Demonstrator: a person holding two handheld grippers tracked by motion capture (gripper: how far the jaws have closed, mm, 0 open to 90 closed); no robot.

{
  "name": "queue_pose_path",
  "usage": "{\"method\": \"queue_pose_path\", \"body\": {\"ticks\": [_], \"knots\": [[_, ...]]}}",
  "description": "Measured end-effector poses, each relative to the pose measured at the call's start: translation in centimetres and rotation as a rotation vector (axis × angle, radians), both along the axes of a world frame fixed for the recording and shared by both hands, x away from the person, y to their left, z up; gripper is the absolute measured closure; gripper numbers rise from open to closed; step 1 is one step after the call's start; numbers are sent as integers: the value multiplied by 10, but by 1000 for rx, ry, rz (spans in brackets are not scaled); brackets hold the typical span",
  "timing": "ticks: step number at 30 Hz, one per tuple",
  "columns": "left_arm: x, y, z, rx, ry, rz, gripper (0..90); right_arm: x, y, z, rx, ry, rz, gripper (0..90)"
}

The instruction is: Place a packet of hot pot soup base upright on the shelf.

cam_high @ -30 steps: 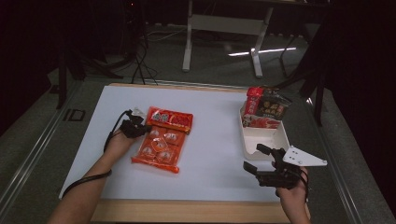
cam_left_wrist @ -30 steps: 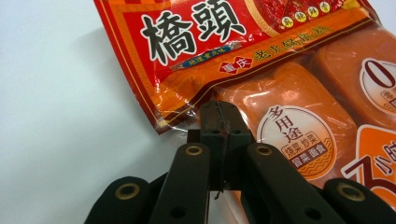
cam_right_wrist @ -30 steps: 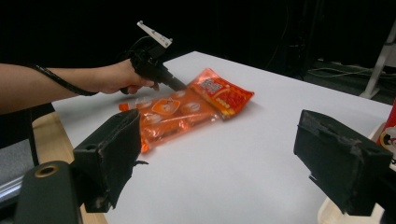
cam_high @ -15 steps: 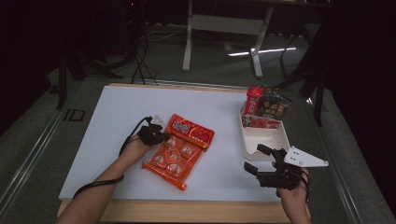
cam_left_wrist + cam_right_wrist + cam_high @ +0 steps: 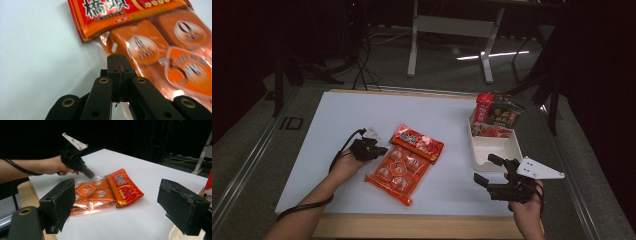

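Left of centre on the desk [image 5: 337, 120], the left claw [image 5: 381, 149] pinches only the snack bag's [image 5: 404, 162] thin edge, which may slip or tear, while the right claw [image 5: 486, 170] waits wide.

Closed left gripper [image 5: 117, 60] pinching orange snack packet [image 5: 160, 47], white table [image 5: 37, 62]

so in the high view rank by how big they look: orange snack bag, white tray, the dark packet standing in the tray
1. orange snack bag, largest
2. white tray, close behind; the packets hide its far end
3. dark packet, clearly smallest
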State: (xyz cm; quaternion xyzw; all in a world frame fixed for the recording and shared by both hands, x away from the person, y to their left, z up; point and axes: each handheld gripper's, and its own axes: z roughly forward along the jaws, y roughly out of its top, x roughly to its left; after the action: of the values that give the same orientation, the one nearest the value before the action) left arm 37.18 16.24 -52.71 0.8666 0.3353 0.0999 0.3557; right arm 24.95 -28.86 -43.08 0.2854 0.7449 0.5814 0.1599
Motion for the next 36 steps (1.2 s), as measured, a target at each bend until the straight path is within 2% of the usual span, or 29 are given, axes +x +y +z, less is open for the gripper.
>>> {"method": "queue_pose_path", "body": {"ticks": [1, 3, 7, 10, 12, 15, 16, 19, 21, 25, 33, 36], "knots": [[0, 0, 0, 0, 0, 0, 899, 0, 0, 0, 0, 0, 0, 148], [-13, 6, 3, 24, 16, -24, 899, -1, 1, 0, -2, -1, 2, 148], [-24, 9, 3, 30, 28, -39, 899, -1, 0, 1, 1, -4, 0, 148], [-37, 12, -6, 55, 54, -49, 899, -1, 0, 2, 1, -8, -1, 148], [-41, 14, -8, 31, 57, -39, 899, -2, 0, 2, -2, -9, 0, 148], [-45, 12, -8, 35, 55, -39, 900, -1, 0, 1, 1, -6, 0, 148], [-46, 10, -7, 44, 48, -43, 899, -1, 1, 1, 2, -1, 0, 148], [-48, 6, -7, 31, 67, -64, 899, -1, 2, 0, -1, -1, 3, 148], [-54, -5, -8, 8, 75, -91, 899, -1, 2, 0, -5, -2, 5, 148], [-58, -16, -9, -12, 89, -94, 899, -1, 2, 0, -2, -3, 4, 148], [-67, -42, -10, -31, 88, -157, 898, -1, 1, 0, -2, -6, 5, 148], [-67, -48, -10, -49, 95, -160, 898, -1, 2, 0, -4, -4, 8, 148]]}}
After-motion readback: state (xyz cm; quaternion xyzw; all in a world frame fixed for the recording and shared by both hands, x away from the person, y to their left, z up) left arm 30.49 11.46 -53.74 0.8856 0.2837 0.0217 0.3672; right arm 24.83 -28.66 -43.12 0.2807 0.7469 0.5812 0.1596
